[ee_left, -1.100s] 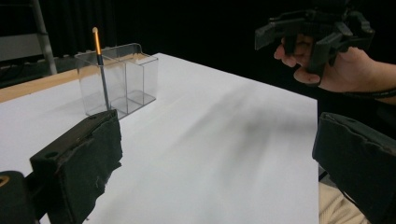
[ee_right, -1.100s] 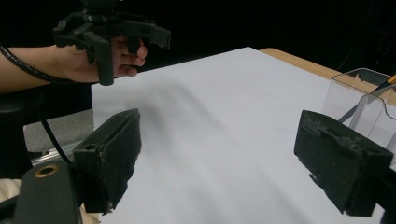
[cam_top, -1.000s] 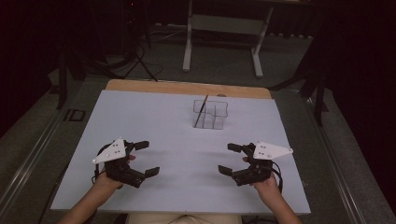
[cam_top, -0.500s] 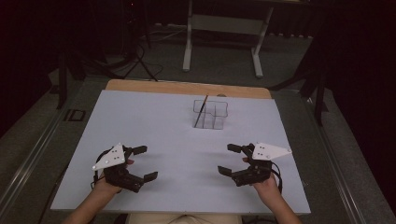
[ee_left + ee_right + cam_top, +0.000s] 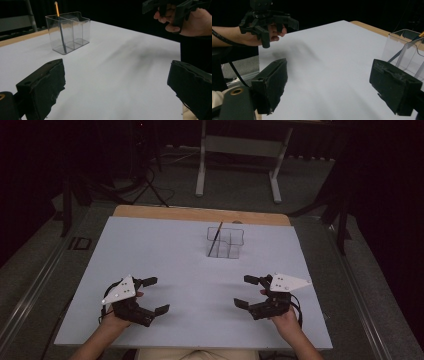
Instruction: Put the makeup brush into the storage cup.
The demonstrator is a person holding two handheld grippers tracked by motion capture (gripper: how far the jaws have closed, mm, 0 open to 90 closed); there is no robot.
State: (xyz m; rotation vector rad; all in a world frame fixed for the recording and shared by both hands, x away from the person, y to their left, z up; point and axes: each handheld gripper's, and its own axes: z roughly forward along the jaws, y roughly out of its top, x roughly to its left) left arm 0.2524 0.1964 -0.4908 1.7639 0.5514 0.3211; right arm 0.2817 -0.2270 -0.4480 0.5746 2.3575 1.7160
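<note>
A clear plastic organizer point(image 5: 226, 242) with several compartments stands at the table's middle back, and a thin dark pencil point(image 5: 216, 239) with an orange end leans in its left cell. My left gripper point(image 5: 156, 295) hovers open near the front left, nothing between its jaws. My right gripper point(image 5: 244, 291) is open and empty at the front right, facing it. From the left gripper view, the organizer point(image 5: 72, 32) and pencil point(image 5: 60, 27) lie ahead beyond my left gripper point(image 5: 116, 82). The right gripper view shows the organizer point(image 5: 407, 52) just past my right gripper point(image 5: 329, 85).
The white tabletop point(image 5: 190, 265) has a wooden strip along its far edge point(image 5: 200, 214). A metal stand point(image 5: 240, 150) and cables sit on the dark floor behind. The other hand's gripper point(image 5: 172, 10) appears at the upper right of the left gripper view.
The left gripper has drifted slightly toward the front edge and to the left. The right gripper has barely moved. Both stay open.
</note>
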